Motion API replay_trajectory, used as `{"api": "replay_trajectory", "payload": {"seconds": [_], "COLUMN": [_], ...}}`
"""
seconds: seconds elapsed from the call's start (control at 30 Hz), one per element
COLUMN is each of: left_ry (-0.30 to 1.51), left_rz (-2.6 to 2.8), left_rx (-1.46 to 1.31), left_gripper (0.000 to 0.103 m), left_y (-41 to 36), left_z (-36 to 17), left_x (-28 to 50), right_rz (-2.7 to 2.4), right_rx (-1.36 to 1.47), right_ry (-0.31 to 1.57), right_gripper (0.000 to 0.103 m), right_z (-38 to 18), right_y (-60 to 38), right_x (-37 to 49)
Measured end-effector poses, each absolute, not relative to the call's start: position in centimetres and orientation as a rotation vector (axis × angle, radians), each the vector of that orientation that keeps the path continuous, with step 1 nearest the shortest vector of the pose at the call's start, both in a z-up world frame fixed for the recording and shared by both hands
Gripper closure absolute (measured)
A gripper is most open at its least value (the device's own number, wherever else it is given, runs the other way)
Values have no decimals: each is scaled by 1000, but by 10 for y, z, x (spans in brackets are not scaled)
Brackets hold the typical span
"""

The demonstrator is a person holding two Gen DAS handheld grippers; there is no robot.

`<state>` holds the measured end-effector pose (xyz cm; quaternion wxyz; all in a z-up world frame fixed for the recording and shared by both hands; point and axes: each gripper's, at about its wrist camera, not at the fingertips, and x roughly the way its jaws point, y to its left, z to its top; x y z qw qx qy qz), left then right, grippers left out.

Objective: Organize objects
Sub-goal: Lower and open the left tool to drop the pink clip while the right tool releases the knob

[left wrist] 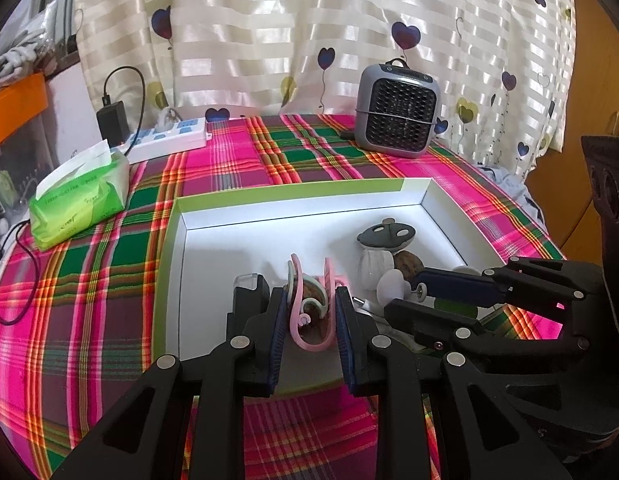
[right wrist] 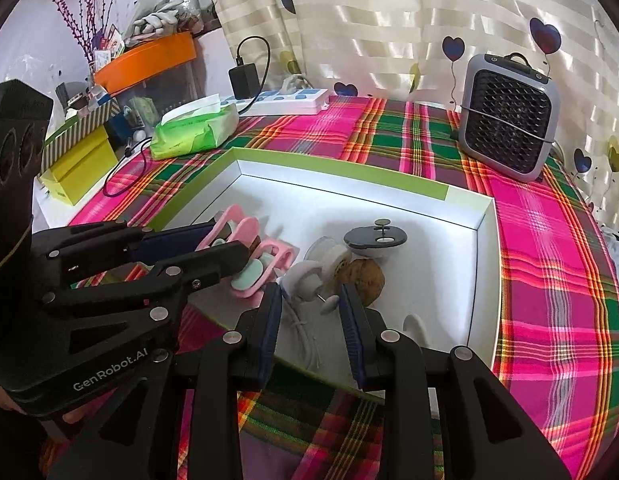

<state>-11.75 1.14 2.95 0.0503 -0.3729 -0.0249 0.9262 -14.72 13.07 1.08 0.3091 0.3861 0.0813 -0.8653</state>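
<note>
Striped curtain (left wrist: 309,40) with heart balloons hangs behind a table under a pink-green plaid cloth (left wrist: 89,300). On the cloth, mid-table: shallow white box lid with a green rim (left wrist: 171,280), open side up. Far right corner: grey grille fan heater (left wrist: 397,110). Far left: white power strip (left wrist: 165,140) with a black adapter plugged in, and a green tissue pack (left wrist: 79,204) just in front of it. Left gripper (left wrist: 311,312) sits at the lid's near edge, jaws narrowly apart, clamped on a pink hair claw clip (left wrist: 309,308) with mint pads, inside the lid. Right gripper (right wrist: 311,308) is at the lid's near edge too, just beside the left one; jaws close together around a small white piece on a thin pin (right wrist: 329,303), with a white cord under them. Can't tell whether its pads press on it. Between the two claws and the far wall: mushroom figurine (left wrist: 383,246) with dark grey cap, standing upright, and a brown walnut (right wrist: 363,276) touching its base.
</note>
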Motion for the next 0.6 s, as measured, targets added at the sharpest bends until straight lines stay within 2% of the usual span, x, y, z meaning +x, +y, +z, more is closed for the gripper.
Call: {"api": "replay_trajectory", "payload": {"seconds": [0.23, 0.6], "left_ry": [-92, -98], "left_rz": [2824, 2829], "left_rx": [-1129, -1129], "left_gripper": [80, 78], "left_y": [11, 11], "left_z": [31, 33], "left_x": [-116, -111], "right_rz": [-2298, -2319], "right_rx": [999, 979], "right_ry": [215, 227], "right_gripper": [66, 65], "right_z": [14, 21], "right_y": [133, 135], "right_x": [-144, -135]}}
